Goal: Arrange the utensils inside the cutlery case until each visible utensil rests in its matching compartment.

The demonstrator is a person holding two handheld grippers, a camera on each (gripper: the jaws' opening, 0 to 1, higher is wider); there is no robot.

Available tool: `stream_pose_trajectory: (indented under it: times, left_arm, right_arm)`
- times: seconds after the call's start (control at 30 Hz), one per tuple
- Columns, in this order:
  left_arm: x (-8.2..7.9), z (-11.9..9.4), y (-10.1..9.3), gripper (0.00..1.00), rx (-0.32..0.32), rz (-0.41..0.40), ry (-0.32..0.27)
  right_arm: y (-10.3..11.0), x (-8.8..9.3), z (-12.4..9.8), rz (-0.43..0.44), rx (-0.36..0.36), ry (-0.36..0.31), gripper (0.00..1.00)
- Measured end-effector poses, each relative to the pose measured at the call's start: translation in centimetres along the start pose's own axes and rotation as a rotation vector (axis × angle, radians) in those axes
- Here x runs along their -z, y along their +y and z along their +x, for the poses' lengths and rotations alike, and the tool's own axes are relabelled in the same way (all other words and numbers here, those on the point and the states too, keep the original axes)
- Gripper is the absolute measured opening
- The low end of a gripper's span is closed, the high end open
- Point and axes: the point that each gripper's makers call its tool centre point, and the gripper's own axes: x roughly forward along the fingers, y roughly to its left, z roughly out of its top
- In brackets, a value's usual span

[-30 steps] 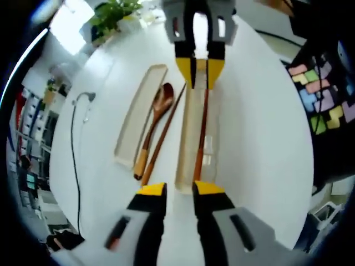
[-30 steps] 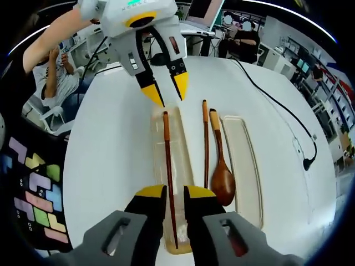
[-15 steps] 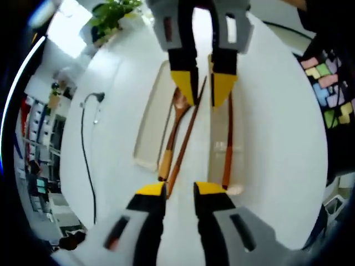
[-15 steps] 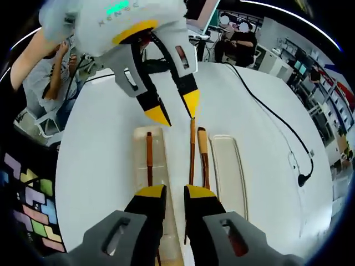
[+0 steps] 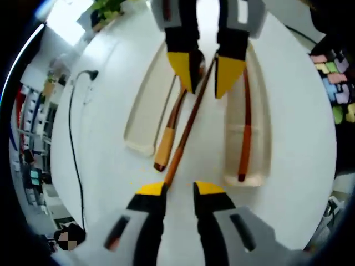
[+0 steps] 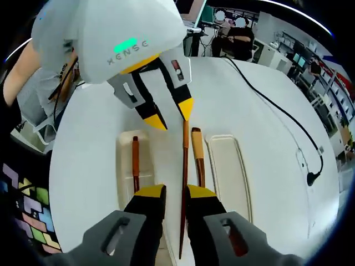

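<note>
Mid-pickup of loose chopstick (image 5: 186,130) on counter (image 5: 111,111) between spoon (image 5: 169,130) at 9 and case (image 5: 247,138) at 3: both jaws narrowly parted astride its ends; next, clamp and lift into case.

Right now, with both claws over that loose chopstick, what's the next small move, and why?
Probably close both claws on the loose chopstick. It runs between the open jaws of the left claw and the right claw, lying on the table beside the spoon, while its mate rests in the case. Gripping it comes before lifting it across.
</note>
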Motion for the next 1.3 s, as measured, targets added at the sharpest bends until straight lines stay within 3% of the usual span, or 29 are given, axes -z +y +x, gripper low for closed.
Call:
stream_pose_trajectory:
  times: [0.23, 0.3, 0.4, 0.57, 0.67, 0.77, 0.83, 0.97, 1.03, 1.1, 1.13, 1.2, 1.23, 1.27, 1.3]
  left_arm:
    - [0.5, 0.5, 0.6, 0.20, 0.001, -0.034, 0.004]
    - [0.2, 0.6, 0.4, 0.19, 0.020, -0.090, -0.017]
    - [0.3, 0.7, 0.5, 0.19, 0.026, -0.061, -0.008]
    - [0.2, 0.8, -0.5, 0.08, 0.077, -0.065, 0.011]
    - [0.2, 0.8, -0.5, 0.08, 0.072, -0.021, 0.037]
    - [0.1, 0.8, -0.6, 0.07, 0.082, 0.040, 0.065]
    - [0.1, 0.8, -0.5, 0.07, 0.101, 0.027, 0.094]
    - [0.1, 1.0, -0.4, 0.08, 0.163, -0.036, 0.150]
    - [0.1, 1.0, -0.4, 0.08, 0.164, -0.055, 0.173]
    - [0.1, 1.1, -0.6, 0.08, 0.160, -0.028, 0.199]
    - [0.1, 1.1, -0.7, 0.08, 0.156, -0.021, 0.215]
    - [0.2, 1.1, -0.7, 0.07, 0.147, 0.003, 0.260]
    - [0.2, 1.0, -0.7, 0.07, 0.162, 0.103, 0.287]
    - [0.1, 1.1, -0.8, 0.07, 0.156, 0.128, 0.293]
    - [0.0, 1.2, -0.8, 0.07, 0.157, 0.103, 0.301]
  right_arm:
    - [-0.4, 0.6, 0.3, 0.028, 0.006, 0.007, 0.11]
    - [-0.3, 1.0, 0.6, 0.028, -0.002, 0.027, 0.11]
    - [-0.3, 1.2, 0.8, 0.031, -0.006, 0.029, 0.11]
    - [-0.8, 1.5, 1.4, 0.048, -0.001, 0.038, 0.11]
    - [-1.2, 1.8, 1.9, 0.070, 0.003, 0.042, 0.09]
    - [-1.5, 1.6, 1.7, 0.036, 0.020, 0.021, 0.05]
    - [-1.4, 1.5, 1.7, -0.041, 0.021, 0.011, 0.04]
    - [-1.6, 1.5, 1.8, -0.032, 0.022, 0.010, 0.03]
    - [-1.5, 1.5, 1.7, -0.034, 0.017, -0.025, 0.03]
    - [-1.5, 1.5, 1.7, -0.038, 0.006, -0.071, 0.03]
    - [-1.4, 1.4, 1.7, -0.106, 0.003, -0.089, 0.03]
    - [-1.4, 1.5, 1.7, -0.064, 0.015, -0.105, 0.03]
    - [-1.4, 1.4, 1.7, -0.029, 0.023, -0.115, 0.03]
    - [-1.4, 1.4, 1.7, -0.033, 0.024, -0.116, 0.03]
    - [-1.4, 1.4, 1.7, -0.031, 0.027, -0.119, 0.03]
